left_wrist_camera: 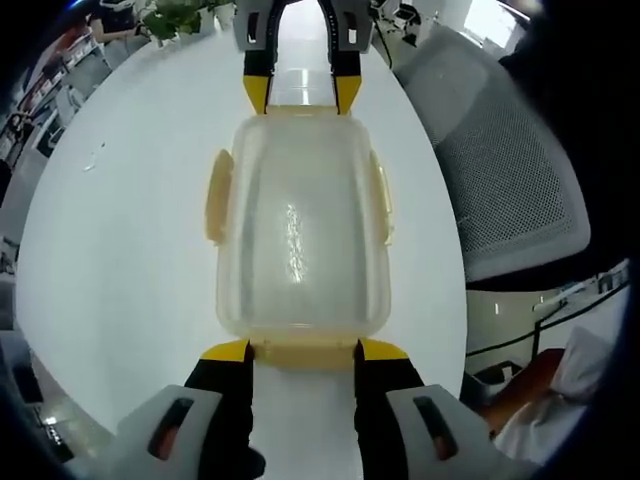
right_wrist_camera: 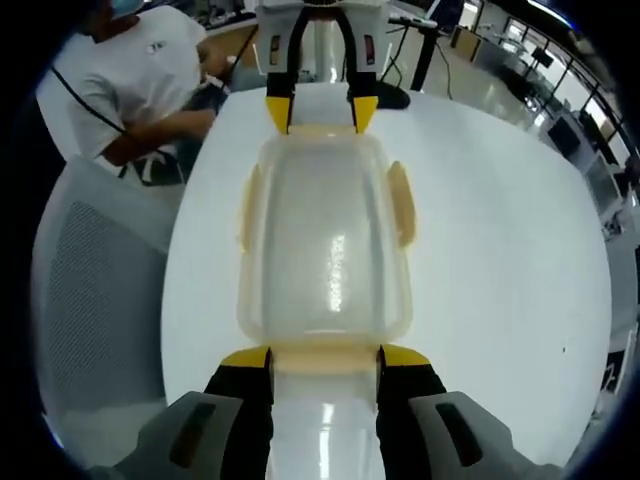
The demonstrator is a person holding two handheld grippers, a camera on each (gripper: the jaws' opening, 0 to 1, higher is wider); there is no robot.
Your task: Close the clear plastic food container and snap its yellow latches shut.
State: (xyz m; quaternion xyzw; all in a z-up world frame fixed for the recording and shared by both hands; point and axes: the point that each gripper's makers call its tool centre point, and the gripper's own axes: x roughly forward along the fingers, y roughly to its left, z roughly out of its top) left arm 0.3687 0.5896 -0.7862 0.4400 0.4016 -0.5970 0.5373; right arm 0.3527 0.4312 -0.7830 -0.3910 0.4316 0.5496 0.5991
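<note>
Sat lidded on the white table [left_wrist_camera: 120, 260]: container [left_wrist_camera: 298, 225], flanked endwise by left gripper [left_wrist_camera: 303, 352] and right gripper [right_wrist_camera: 324, 358], jaws spread at end latches, seemingly ready to press them down.

Grey mesh office chair [left_wrist_camera: 520, 170] cut off at 3 o'clock; tiny mark on white table [left_wrist_camera: 95, 160] at 9 o'clock unreadable.

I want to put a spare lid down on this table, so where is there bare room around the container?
The white table is bare along both long sides of the clear container, beyond its side latches, out to the table edge. Both short ends are crowded: the left claw meets one end and the right claw the other. A mesh chair borders one long table edge.
</note>
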